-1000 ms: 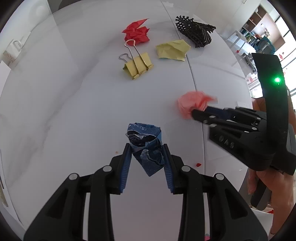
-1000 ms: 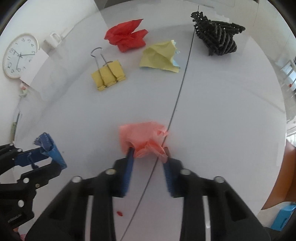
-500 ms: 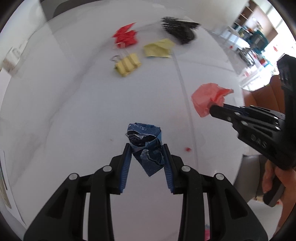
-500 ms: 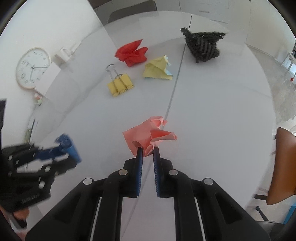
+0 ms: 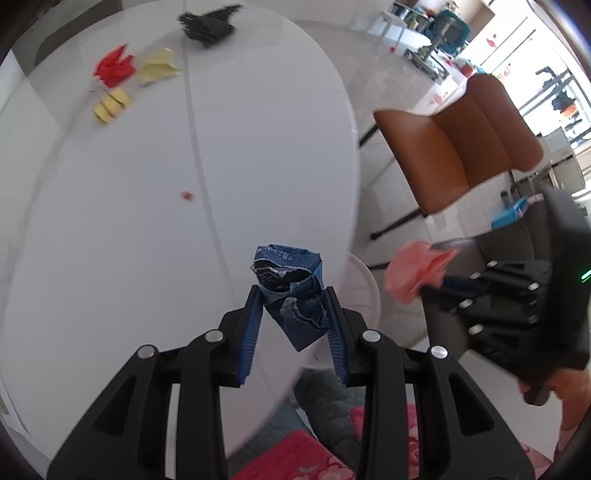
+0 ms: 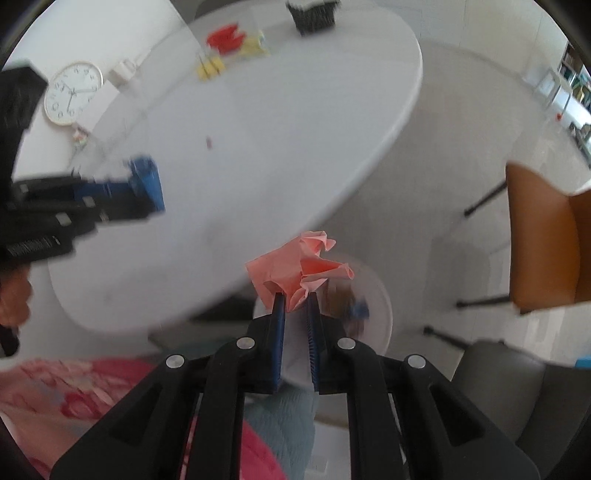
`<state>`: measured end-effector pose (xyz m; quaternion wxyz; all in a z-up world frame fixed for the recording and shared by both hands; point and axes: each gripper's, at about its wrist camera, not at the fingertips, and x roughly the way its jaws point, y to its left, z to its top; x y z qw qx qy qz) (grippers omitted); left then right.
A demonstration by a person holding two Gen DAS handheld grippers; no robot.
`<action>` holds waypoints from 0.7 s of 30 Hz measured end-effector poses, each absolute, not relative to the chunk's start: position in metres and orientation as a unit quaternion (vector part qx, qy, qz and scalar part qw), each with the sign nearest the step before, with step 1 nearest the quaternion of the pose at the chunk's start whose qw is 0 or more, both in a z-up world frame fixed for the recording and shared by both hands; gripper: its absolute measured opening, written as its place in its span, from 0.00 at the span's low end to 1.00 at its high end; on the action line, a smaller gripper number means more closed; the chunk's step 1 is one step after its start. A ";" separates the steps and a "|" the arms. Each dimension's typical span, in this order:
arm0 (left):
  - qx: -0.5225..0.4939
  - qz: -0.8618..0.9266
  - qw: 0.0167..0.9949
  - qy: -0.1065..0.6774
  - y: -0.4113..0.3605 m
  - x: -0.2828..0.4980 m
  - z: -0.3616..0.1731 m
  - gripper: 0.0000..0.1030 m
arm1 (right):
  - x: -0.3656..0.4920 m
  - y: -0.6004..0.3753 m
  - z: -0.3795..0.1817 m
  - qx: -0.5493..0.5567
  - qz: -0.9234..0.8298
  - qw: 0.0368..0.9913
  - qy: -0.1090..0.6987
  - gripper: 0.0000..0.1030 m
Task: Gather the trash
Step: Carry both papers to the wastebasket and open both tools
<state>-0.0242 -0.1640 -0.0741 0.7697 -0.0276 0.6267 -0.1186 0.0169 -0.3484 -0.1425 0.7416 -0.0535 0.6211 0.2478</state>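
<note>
My left gripper (image 5: 293, 295) is shut on a crumpled blue wrapper (image 5: 291, 291), held above the near edge of the white table (image 5: 258, 147). My right gripper (image 6: 294, 297) is shut on a crumpled pink paper (image 6: 295, 267), held past the table's edge over a white round bin (image 6: 376, 314) on the floor. In the left wrist view the pink paper (image 5: 417, 269) and right gripper show at the right, blurred. On the far side of the table lie a red paper (image 5: 112, 68), a yellow paper (image 5: 159, 68) and a yellow binder clip (image 5: 110, 105).
A black mesh object (image 5: 208, 24) sits at the table's far edge. A brown chair (image 5: 454, 147) stands on the floor to the right. A wall clock (image 6: 72, 92) lies at the left. Pink patterned fabric (image 6: 74, 391) is below the grippers.
Both grippers have swung from over the table's middle toward its near right edge, each carrying its paper. The right one closed tight on the pink paper, lifted it and now hangs beyond the edge.
</note>
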 end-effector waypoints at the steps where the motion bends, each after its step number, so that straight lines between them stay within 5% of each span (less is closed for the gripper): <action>1: -0.024 -0.120 0.768 0.629 -0.172 -0.029 -0.076 0.32 | 0.010 -0.352 -0.154 -0.056 0.254 0.735 0.626 0.13; 8: -0.004 -0.130 0.752 0.646 -0.217 -0.052 -0.096 0.32 | 0.003 -0.348 -0.214 -0.082 0.275 0.712 0.641 0.15; 12: 0.009 -0.130 0.744 0.655 -0.231 -0.056 -0.110 0.32 | 0.002 -0.353 -0.219 -0.090 0.268 0.717 0.636 0.49; 21: 0.001 -0.132 0.735 0.665 -0.247 -0.052 -0.127 0.36 | 0.011 -0.399 -0.166 -0.073 0.217 0.763 0.605 0.71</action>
